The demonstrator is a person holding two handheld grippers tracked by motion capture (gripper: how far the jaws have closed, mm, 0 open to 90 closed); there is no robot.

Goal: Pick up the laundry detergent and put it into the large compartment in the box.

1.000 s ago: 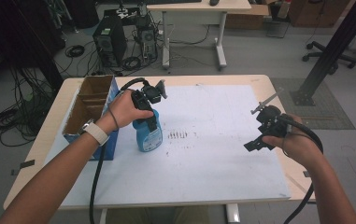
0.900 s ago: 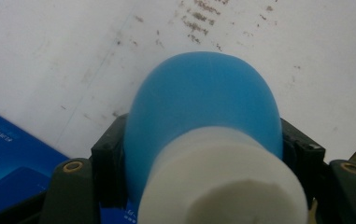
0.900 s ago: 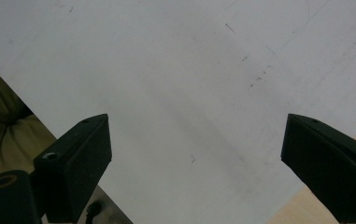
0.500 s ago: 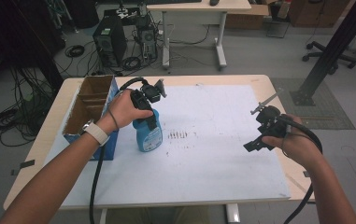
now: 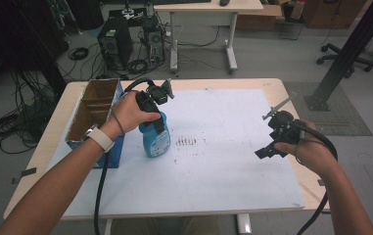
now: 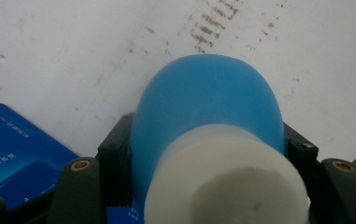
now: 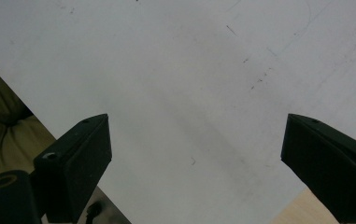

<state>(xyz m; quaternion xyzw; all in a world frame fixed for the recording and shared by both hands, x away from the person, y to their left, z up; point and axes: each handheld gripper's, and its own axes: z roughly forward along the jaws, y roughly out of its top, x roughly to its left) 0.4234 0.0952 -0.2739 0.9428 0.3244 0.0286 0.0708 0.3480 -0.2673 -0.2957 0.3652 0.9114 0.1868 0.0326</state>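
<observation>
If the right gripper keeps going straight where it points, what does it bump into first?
Probably just the white sheet on the table. The right gripper has its jaws wide apart with nothing between them, and its own view looks down on bare sheet. How far off the sheet lies is hard to judge.

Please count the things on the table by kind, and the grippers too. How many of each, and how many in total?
Blue bottle: 1
Cardboard box: 1
White sheet: 1
Grippers: 2, left gripper and right gripper
Total: 5
</observation>
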